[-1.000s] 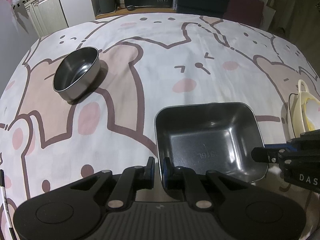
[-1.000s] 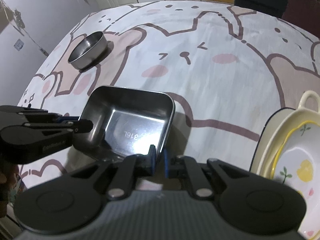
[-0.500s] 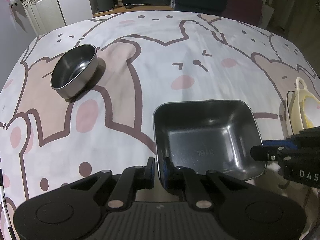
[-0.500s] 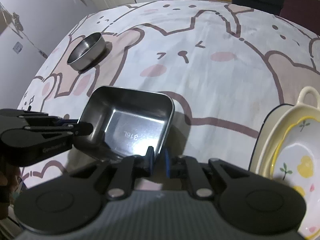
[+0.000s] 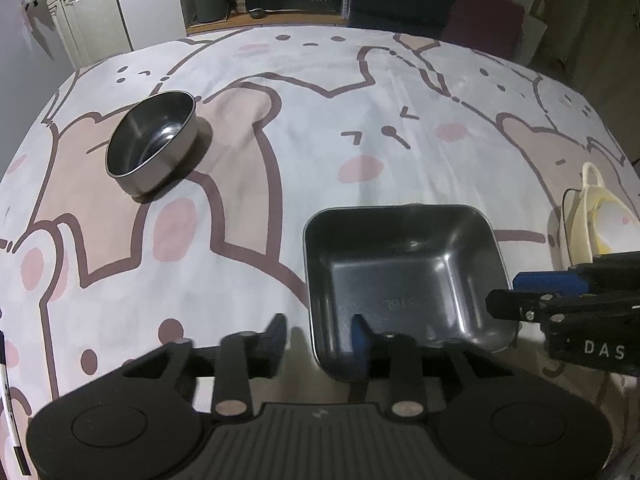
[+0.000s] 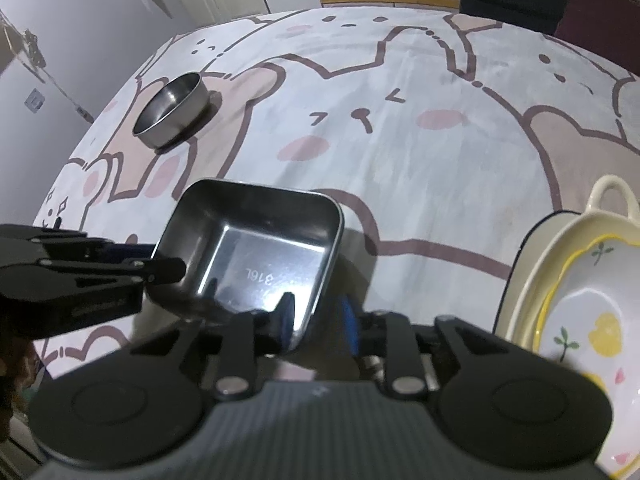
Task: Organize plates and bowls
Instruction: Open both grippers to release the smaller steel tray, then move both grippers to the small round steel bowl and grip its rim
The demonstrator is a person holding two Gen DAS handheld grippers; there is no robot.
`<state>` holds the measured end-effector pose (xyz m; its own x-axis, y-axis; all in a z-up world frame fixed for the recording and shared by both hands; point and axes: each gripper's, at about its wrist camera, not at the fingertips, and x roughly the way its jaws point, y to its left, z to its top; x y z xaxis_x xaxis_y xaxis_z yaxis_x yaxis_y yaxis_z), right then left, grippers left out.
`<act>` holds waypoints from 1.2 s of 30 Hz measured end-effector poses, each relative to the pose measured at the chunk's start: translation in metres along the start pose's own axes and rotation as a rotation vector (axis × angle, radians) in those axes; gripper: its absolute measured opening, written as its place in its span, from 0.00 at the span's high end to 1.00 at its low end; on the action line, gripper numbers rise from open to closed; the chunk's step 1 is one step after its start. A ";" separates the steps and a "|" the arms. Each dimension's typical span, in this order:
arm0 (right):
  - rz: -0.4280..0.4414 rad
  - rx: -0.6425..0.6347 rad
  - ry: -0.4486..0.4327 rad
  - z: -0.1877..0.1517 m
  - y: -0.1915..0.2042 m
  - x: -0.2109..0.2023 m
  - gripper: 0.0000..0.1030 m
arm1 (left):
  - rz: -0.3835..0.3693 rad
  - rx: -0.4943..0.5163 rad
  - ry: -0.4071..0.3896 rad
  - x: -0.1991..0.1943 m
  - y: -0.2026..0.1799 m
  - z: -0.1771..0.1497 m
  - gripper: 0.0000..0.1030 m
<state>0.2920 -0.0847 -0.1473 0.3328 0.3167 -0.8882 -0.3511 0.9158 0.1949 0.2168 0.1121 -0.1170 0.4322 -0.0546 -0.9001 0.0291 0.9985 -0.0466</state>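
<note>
A square steel dish [image 5: 400, 280] [image 6: 256, 248] stamped 316L sits on the bear-print cloth [image 5: 360, 120]. My left gripper [image 5: 318, 332] straddles the dish's near-left wall. Its jaws are opening, one finger outside the wall and one inside, and the pads are off the metal. My right gripper [image 6: 316, 314] straddles the near-right corner, also opening and clear of the rim. Each gripper appears side-on in the other's view: the right gripper [image 5: 520, 304] and the left gripper [image 6: 160, 268]. A round steel bowl [image 5: 152, 148] [image 6: 174, 110] stands alone at the far left.
Stacked cream ceramic dishes [image 5: 600, 216] [image 6: 572, 308], the upper one with a yellow fruit print, sit at the right edge. Beyond the cloth stand white cabinets [image 5: 88, 24], a bin and a dark sign reading HAVE A NICE DAY.
Both grippers were shut on the square dish's rim; their fingers have now spread apart and let it go. The dish and both hands stay in place.
</note>
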 end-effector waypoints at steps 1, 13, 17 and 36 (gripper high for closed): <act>-0.003 -0.001 -0.004 0.000 0.000 -0.001 0.62 | -0.001 -0.003 -0.001 -0.001 0.000 -0.001 0.52; 0.003 -0.008 -0.075 -0.008 -0.002 -0.025 0.28 | -0.029 -0.038 -0.063 -0.024 0.004 -0.006 0.07; -0.004 0.004 -0.094 -0.011 -0.003 -0.034 0.19 | -0.027 -0.044 -0.103 -0.035 0.005 -0.008 0.01; -0.035 -0.119 -0.332 0.059 0.013 -0.076 0.00 | 0.035 -0.481 -0.331 -0.060 0.103 -0.007 0.00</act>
<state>0.3140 -0.0823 -0.0521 0.6061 0.3666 -0.7058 -0.4276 0.8985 0.0994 0.1874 0.2182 -0.0704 0.6861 0.0570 -0.7253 -0.3695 0.8861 -0.2798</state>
